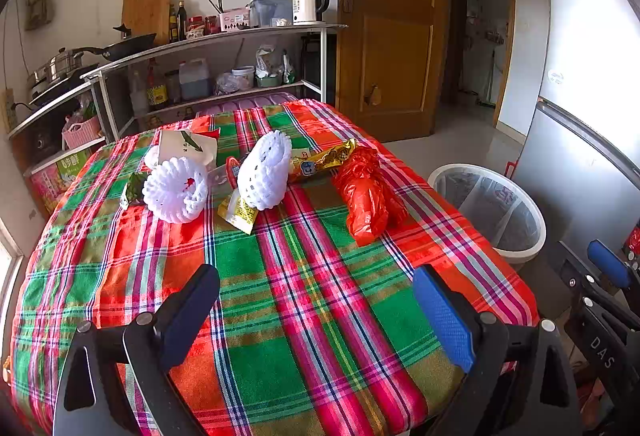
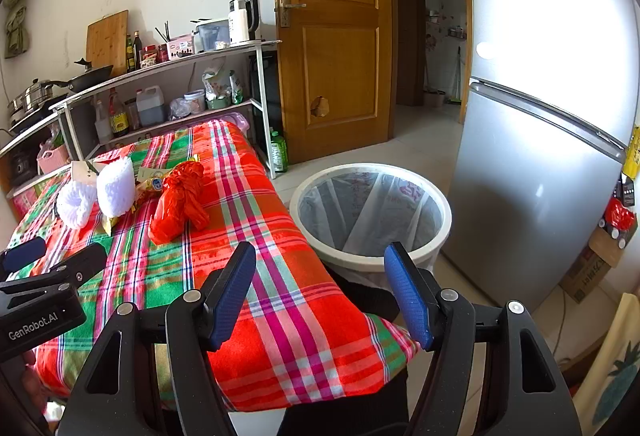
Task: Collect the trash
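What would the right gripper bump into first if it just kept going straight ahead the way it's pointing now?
Most likely the checked tablecloth at the table's near corner, which fills the space between the open right gripper. Past that edge sits the white trash bin. Depth is hard to judge, so it might skim over the cloth.

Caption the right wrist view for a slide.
Open right gripper over the plaid table edge, lined bin ahead, red bag uncollected.
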The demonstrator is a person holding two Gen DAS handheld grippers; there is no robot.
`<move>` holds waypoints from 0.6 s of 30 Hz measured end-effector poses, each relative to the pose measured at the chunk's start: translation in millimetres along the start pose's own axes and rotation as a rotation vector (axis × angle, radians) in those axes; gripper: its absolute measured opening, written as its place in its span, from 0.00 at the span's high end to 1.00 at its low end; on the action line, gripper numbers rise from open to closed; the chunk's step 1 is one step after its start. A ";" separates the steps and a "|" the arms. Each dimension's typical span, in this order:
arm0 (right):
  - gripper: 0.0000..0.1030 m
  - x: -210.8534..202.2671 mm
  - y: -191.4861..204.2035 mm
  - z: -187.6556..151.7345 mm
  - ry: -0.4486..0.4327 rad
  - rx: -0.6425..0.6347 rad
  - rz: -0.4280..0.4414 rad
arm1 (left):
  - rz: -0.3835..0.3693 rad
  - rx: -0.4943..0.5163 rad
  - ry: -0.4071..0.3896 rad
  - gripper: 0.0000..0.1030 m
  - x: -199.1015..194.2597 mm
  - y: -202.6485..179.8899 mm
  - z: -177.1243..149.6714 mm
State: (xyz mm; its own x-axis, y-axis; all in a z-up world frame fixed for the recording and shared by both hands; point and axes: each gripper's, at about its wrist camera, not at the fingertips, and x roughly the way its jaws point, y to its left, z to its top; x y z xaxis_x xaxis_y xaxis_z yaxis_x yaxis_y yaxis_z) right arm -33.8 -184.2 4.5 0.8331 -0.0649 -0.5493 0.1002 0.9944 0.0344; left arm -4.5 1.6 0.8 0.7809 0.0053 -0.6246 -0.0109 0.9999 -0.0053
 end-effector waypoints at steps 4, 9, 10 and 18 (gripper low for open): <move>0.35 0.0 -0.2 0.0 0.001 0.000 0.000 | 0.000 -0.001 0.001 0.04 0.9 0.0 -0.6; 0.35 -0.1 0.0 -0.2 0.001 0.000 0.000 | -0.001 -0.004 0.002 0.04 0.9 1.4 -2.1; 0.35 -0.2 -0.3 -0.1 0.001 0.000 0.000 | 0.000 -0.005 0.003 0.04 1.2 1.7 -2.1; 0.35 0.2 0.9 0.5 -0.001 -0.006 0.008 | -0.003 -0.007 0.008 0.04 2.0 3.2 -1.1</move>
State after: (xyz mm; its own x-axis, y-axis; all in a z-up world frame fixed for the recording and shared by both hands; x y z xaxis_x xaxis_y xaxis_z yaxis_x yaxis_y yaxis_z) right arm -33.3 -183.4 4.8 0.8345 -0.0571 -0.5480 0.0901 0.9954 0.0335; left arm -3.7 4.8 -1.4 0.7758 0.0025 -0.6309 -0.0134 0.9998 -0.0125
